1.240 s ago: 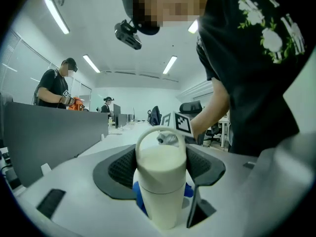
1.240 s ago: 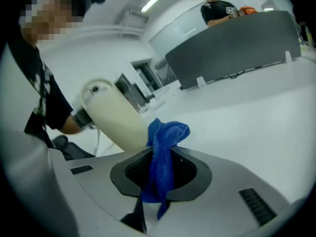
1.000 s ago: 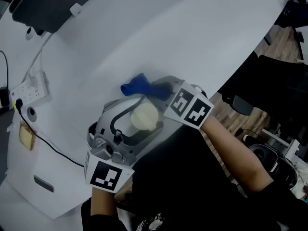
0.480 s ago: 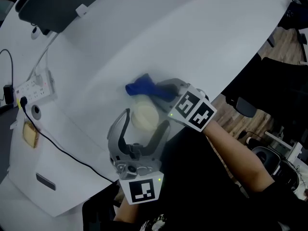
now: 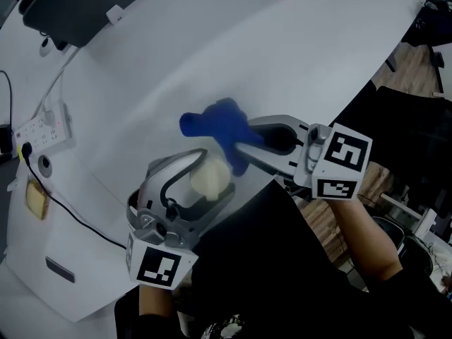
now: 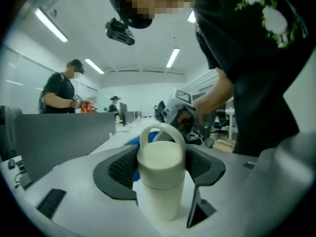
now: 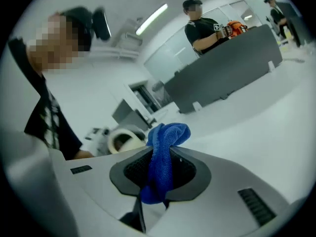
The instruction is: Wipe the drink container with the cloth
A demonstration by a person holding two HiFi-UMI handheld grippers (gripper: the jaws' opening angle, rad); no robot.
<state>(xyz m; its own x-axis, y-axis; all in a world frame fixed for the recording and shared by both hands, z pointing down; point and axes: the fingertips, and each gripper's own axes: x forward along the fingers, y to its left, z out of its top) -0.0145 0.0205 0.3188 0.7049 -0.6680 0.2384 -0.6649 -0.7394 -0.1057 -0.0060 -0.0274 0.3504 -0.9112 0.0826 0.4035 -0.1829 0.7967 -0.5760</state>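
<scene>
A cream drink container (image 5: pixel 210 176) with a loop handle stands on the white table (image 5: pixel 282 48), near its front edge. My left gripper (image 5: pixel 212 178) reaches in from below. Its jaws are closing, and both dark pads press on the container's lid (image 6: pixel 160 157). A blue cloth (image 5: pixel 215 124) hangs bunched from my right gripper (image 5: pixel 244 144), which is shut on it and comes in from the right. The cloth sits just above and behind the container's top. In the right gripper view the cloth (image 7: pixel 163 152) fills the gap between the pads, and the container (image 7: pixel 123 141) shows behind at the left.
A power strip (image 5: pixel 42 129) with a black cable (image 5: pixel 78 217) lies at the table's left end. A dark screen (image 5: pixel 78 6) stands at the far left corner. Office chairs (image 5: pixel 353 154) are off the table's right edge. People stand behind a grey partition (image 7: pixel 232 68).
My right gripper has drawn back to the right and turned, with the cloth raised beside the container's top. The left gripper swung right and then back left around the container.
</scene>
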